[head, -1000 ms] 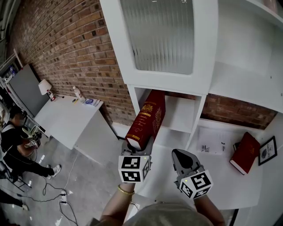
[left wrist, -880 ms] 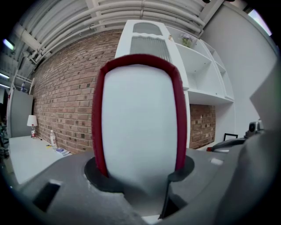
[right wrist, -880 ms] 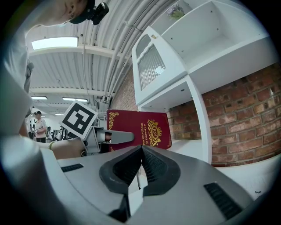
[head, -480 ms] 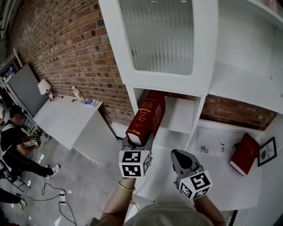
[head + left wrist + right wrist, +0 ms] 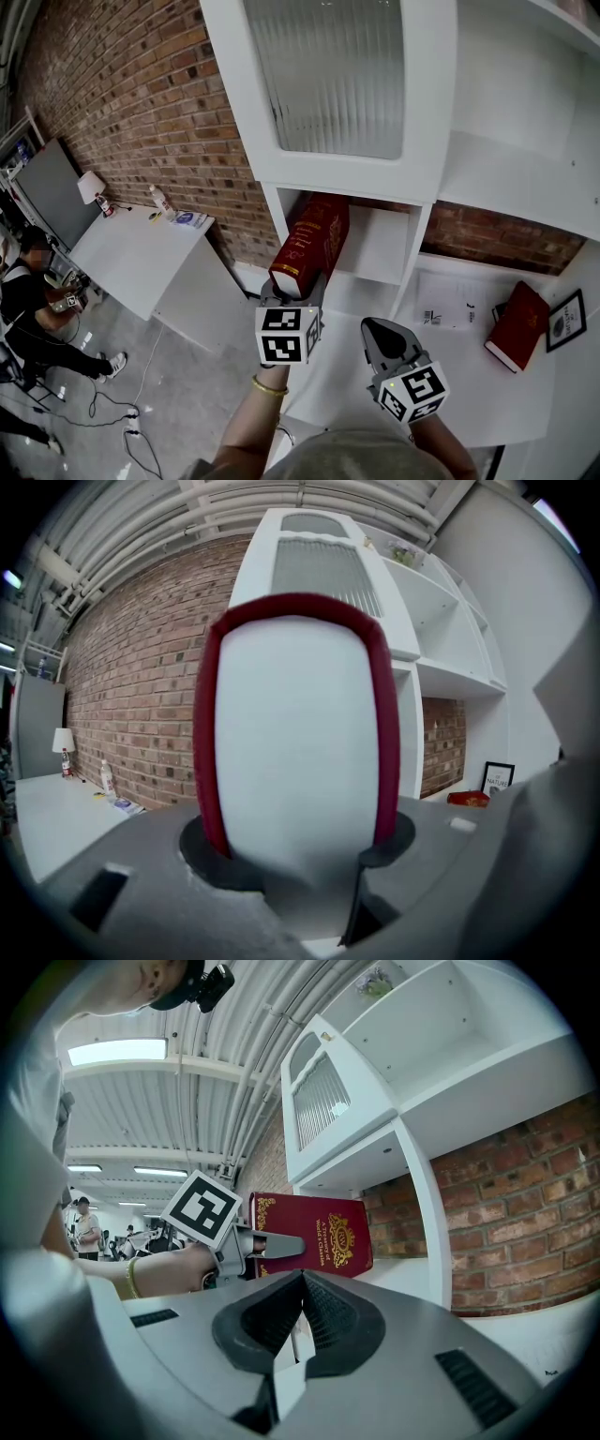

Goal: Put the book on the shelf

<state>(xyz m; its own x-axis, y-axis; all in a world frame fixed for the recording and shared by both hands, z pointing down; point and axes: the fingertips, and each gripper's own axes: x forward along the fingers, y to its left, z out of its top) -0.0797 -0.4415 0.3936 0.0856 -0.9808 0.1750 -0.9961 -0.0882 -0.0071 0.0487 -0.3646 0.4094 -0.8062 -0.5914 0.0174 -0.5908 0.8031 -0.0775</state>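
A thick red book [image 5: 311, 242] with gold print stands on edge, tilted, its far end inside the lower left cubby of the white shelf unit [image 5: 382, 246]. My left gripper [image 5: 292, 289] is shut on its near end, below the cubby's mouth. In the left gripper view the book's pale page edge [image 5: 295, 733] fills the middle between its red covers. In the right gripper view the book [image 5: 323, 1232] shows in the left gripper [image 5: 267, 1245]. My right gripper [image 5: 379, 328] hangs to the right, over the white counter, shut and empty [image 5: 302, 1281].
A second red book [image 5: 518, 325] lies on the counter at the right, next to a framed picture [image 5: 567, 321] and a printed sheet [image 5: 448, 302]. A brick wall backs the shelf. At the left a white table [image 5: 141, 258] holds a lamp and a bottle; a person [image 5: 26, 300] sits beyond it.
My left gripper has moved forward and up a little, carrying the book deeper into the cubby. The right gripper has stayed almost still.
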